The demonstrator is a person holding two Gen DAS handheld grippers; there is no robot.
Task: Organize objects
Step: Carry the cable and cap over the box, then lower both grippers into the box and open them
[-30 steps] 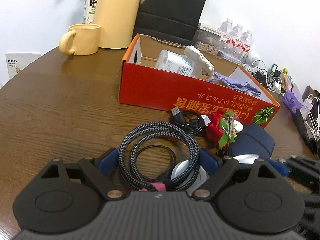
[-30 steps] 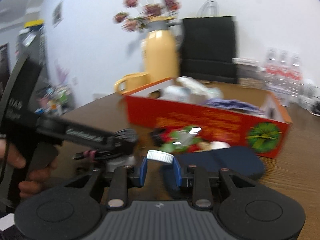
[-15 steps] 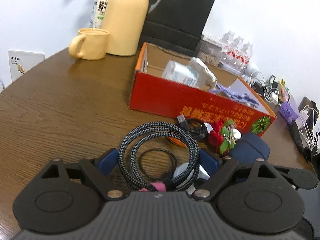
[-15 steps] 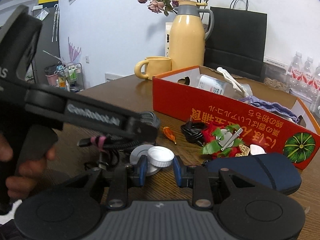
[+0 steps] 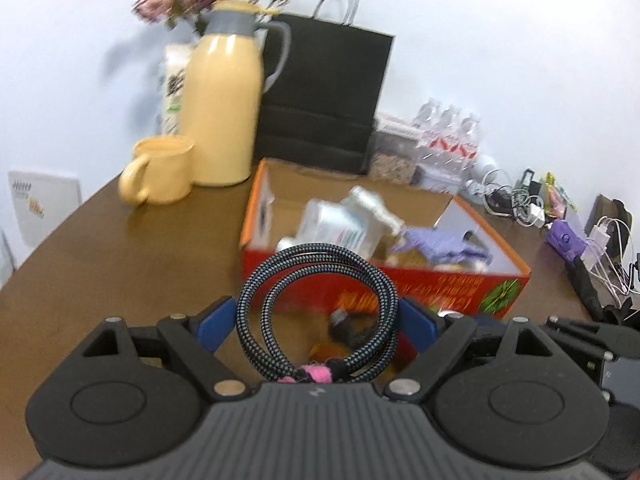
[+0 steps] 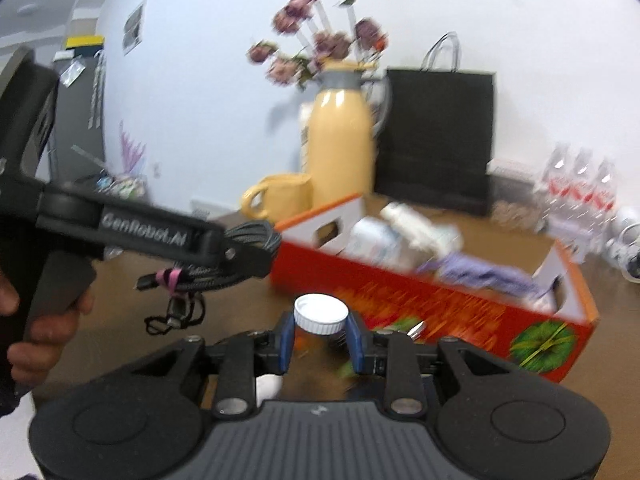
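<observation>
Wooden table point(image 5: 100, 264) bears red box point(image 5: 400, 288).

My left gripper point(image 5: 316, 320) is matte black, with two round discs at seven and five o'clock, a ribbed grey panel at six, silver screws on angled link arms and blue pads point(image 5: 214, 324) on the fingers. My right gripper point(image 6: 320, 336) has the same build. Seen from there, at nine o'clock, the left one's black handle reads "GenRobot.AI" in pale letters, a hand point(image 6: 38, 334) wrapped round its grip.
</observation>
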